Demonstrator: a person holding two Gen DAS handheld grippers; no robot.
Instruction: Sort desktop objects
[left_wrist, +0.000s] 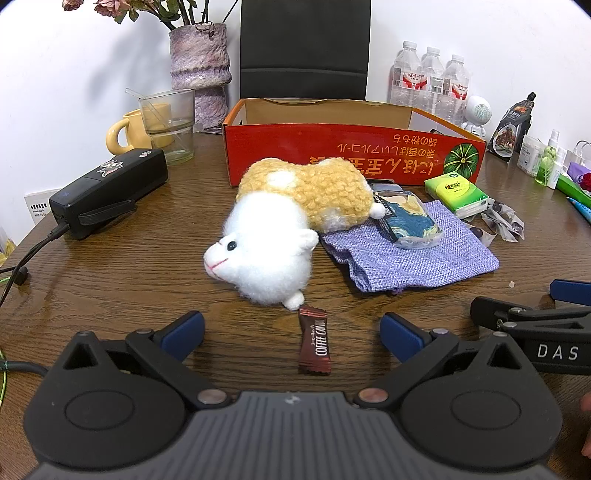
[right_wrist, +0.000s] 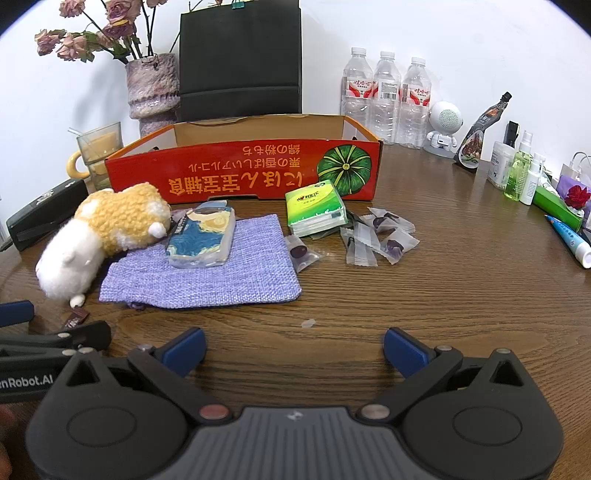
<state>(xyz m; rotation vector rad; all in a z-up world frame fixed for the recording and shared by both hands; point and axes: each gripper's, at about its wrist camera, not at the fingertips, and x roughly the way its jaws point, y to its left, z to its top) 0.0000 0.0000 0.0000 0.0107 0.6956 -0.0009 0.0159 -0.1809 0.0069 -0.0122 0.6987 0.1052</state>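
Jaws of left gripper (left_wrist: 291, 330) flank coffee candy (left_wrist: 314, 341).

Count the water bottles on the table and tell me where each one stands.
3. The water bottles stand in a row at the back by the wall, right of the red box: left, middle, right. More may be hidden.

My left tongs (left_wrist: 291, 334) and right tongs (right_wrist: 293, 350) are black with blue pads. The worktop (right_wrist: 443, 295) is dark brown with wood grain. The plush toy (left_wrist: 288, 229) is white and curly yellow. The cloth pouch (right_wrist: 207, 273) is woven lilac. The box (right_wrist: 243, 170) is red with orange letters and a green pumpkin. The tissue pack (right_wrist: 314, 206) is green. The candy (left_wrist: 314, 341) is brown with white letters.
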